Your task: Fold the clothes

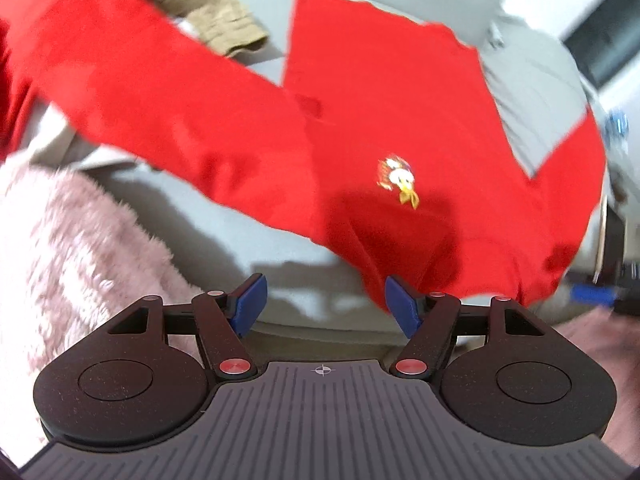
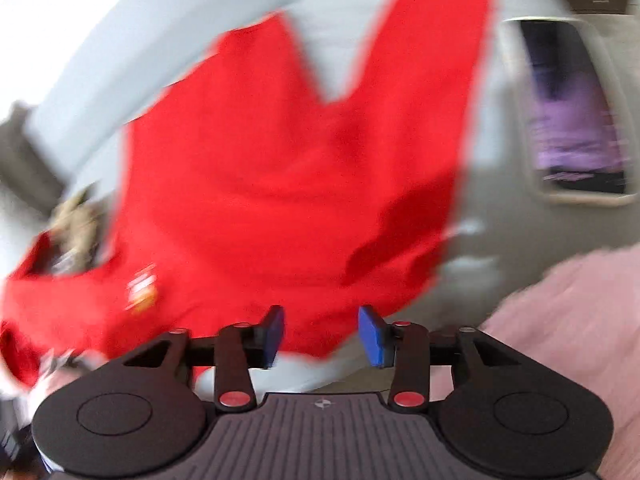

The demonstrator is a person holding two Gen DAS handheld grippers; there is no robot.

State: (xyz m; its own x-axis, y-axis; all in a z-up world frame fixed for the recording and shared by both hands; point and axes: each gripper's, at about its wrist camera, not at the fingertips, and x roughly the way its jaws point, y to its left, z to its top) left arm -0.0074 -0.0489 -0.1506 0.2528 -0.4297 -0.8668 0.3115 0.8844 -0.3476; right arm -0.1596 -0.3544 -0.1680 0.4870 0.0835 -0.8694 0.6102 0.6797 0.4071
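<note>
a bright red shirt (image 1: pixel 400 112) bears a small white, yellow and red cartoon emblem (image 1: pixel 398 179). beside the shirt lie a tan garment (image 1: pixel 224 20) and a fluffy pale pink blanket (image 1: pixel 60 248), all on a light grey surface (image 1: pixel 224 220).

My left tool (image 1: pixel 322 304) stands with its blue pads (image 1: pixel 251 304) wide apart and nothing between them. Ahead, a red shirt (image 1: pixel 360 140) lies spread on a grey sofa (image 1: pixel 208 224), one long sleeve (image 1: pixel 132 92) stretching away to the left. A small cartoon bird badge (image 1: pixel 398 180) shows on the chest. A tan garment (image 1: pixel 224 24) sits crumpled beyond the sleeve. A pink fluffy blanket (image 1: pixel 64 256) lies at the left. The shirt's lower edge is just beside my right pad; contact cannot be told.
</note>
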